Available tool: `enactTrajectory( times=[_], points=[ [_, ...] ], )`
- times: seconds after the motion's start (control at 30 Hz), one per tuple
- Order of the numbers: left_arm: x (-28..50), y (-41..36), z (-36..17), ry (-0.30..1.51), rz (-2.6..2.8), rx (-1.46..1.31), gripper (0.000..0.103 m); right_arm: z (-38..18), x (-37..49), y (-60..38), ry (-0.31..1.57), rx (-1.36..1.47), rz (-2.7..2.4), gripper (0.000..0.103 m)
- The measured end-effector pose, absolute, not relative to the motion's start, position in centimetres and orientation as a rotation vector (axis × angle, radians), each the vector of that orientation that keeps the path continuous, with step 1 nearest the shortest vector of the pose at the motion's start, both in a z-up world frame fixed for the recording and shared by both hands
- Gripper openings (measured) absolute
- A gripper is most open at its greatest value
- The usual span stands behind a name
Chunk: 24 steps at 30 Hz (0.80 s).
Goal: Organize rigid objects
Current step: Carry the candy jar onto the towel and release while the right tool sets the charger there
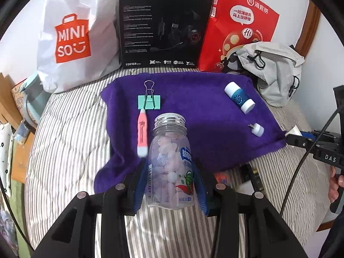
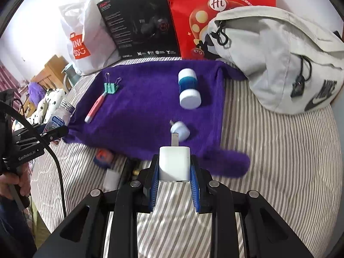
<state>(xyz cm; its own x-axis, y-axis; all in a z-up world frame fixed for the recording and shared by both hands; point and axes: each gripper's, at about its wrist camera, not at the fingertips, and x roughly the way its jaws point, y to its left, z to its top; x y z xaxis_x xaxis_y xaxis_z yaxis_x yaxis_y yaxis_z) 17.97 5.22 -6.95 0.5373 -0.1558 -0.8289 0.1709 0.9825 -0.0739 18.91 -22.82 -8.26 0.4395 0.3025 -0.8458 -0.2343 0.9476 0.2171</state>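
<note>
While gripped, clear bottle (image 1: pixel 169 161) shows pale candies, silver cap.

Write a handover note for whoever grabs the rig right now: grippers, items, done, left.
Left gripper: shut on candy jar, at the purple towel near edge.
Right gripper: shut on white charger, prongs forward.
On towel: binder clip, pink pen, blue-white bottle, small white plug.
Left: set down jar and charger; small items lie on the bedsheet off the towel.
</note>
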Motion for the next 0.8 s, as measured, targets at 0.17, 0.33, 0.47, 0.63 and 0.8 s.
enactTrajectory(
  times=[0.17, 0.33, 0.47, 0.63, 0.8],
  points=[
    [19.9, 5.2, -8.2, 1.009, -0.202, 0.010, 0.039, -9.3, 21.8, -22.3, 1.094, 0.027, 0.315, 0.026],
    [21.5, 5.1, -9.1, 1.027, -0.211, 0.006, 0.039, -11.0, 24.6, -22.0, 1.132, -0.043, 0.277, 0.026],
    [22.6, 4.8, -9.7, 1.040, -0.216, 0.018, 0.039, -12.2, 26.3, -21.8, 1.144, -0.072, 0.258, 0.026],
    [23.8, 4.3, -10.3, 1.053, -0.224, 0.034, 0.039, -12.6, 27.7, -21.0, 1.133, -0.102, 0.261, 0.026],
    [24.6, 3.9, -10.6, 1.057, -0.224, 0.040, 0.039, -13.8, 28.3, -20.3, 1.154, -0.131, 0.269, 0.026]
  ],
)
